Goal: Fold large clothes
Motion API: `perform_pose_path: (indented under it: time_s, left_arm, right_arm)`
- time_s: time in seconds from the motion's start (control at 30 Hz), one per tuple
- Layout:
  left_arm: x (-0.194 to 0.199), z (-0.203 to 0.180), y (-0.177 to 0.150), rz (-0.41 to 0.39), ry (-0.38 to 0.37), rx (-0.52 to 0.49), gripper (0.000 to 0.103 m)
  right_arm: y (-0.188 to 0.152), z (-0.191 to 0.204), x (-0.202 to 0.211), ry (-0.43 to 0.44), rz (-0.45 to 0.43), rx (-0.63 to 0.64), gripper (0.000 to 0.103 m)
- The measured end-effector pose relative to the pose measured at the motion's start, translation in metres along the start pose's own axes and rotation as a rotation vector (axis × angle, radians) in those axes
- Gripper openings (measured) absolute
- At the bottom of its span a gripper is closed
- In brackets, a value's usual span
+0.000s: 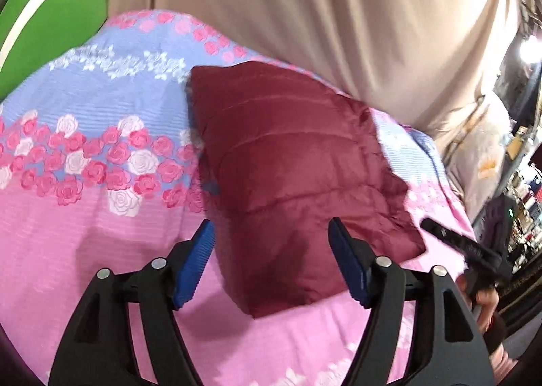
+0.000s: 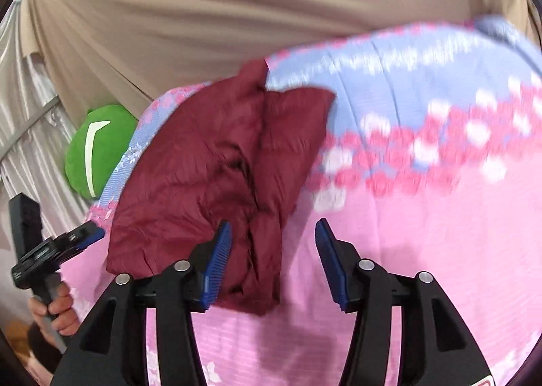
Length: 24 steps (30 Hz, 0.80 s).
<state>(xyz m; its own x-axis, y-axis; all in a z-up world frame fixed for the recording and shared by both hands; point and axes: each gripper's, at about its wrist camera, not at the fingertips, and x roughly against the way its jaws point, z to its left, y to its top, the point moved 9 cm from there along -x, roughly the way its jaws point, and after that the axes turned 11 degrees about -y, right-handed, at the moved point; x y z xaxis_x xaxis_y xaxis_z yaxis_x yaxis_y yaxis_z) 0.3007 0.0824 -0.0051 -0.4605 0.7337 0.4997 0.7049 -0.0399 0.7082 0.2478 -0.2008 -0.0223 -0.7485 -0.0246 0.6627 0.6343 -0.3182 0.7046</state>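
Both my jaws are released, nothing between the pads. Left gripper (image 1: 271, 240) sits over the near edge of the maroon quilted jacket (image 1: 291, 155); right gripper (image 2: 272, 243) hangs over the jacket's (image 2: 210, 162) bunched near end, with its right pad over bare bedspread.

Where the jacket is: lying on the bed, on the pink and blue rose-print bedspread (image 1: 101, 223), already folded into a compact, puffy block. In the right wrist view a seam or fold runs down the middle and the near end is crumpled.

My read: the fold is mostly done and this is tidy-up, or one more halving.

How I'd do it well:
- Take both near corners at once, one per gripper, so the layers move together.
- Bite deep enough to catch every layer; the shell looks slick and the padding springy, so a shallow pinch will probably slip.
- Lift low, carry over to the far edge, match edges before letting go.
- Press flat afterwards; trapped air could make it spring open.

Risk: grabbing bedspread along with the jacket, especially with the right pad.

Writing: none legible. Green cushion (image 1: 50, 23) beyond the bed carries a white curved mark, no text. A red-outlined mark at the bottom corner of the right wrist view is cut off and unreadable.
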Motion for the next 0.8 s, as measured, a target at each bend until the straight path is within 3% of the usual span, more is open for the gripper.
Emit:
perform_pose_path:
  time_s: [0.13,0.23,0.27,0.3,0.43,0.6,0.73,0.8]
  left_arm:
    - [-0.007,-0.017,-0.018,0.067,0.039,-0.098,0.072]
    - [-0.022,-0.03,-0.041,0.121,0.157,-0.213,0.071]
    - [-0.026,-0.028,-0.043,0.12,0.19,-0.222,0.066]
    - [-0.028,-0.025,-0.044,0.123,0.204,-0.218,0.063]
    - [-0.028,-0.015,-0.046,0.128,0.212,-0.187,0.063]
    - [-0.053,0.006,-0.06,0.211,0.209,-0.119,0.064]
    - [-0.047,0.005,-0.062,0.2,0.218,-0.122,0.062]
    - [-0.027,-0.006,-0.06,0.177,0.167,-0.126,0.067]
  right_arm:
    - [0.027,0.02,-0.009,0.05,-0.012,0.0,0.059]
    - [0.029,0.041,-0.037,0.028,0.03,0.054,0.057]
    - [0.029,0.046,-0.044,0.022,0.043,0.062,0.021]
    - [0.027,0.05,-0.048,0.029,0.057,0.068,0.004]
    - [0.026,0.045,-0.021,0.026,-0.026,0.027,0.003]
    - [-0.017,0.025,-0.058,-0.077,0.095,0.06,0.002]
    - [-0.013,0.027,-0.054,-0.093,0.094,0.075,0.005]
    - [-0.004,0.021,-0.037,-0.06,0.074,0.024,0.012]
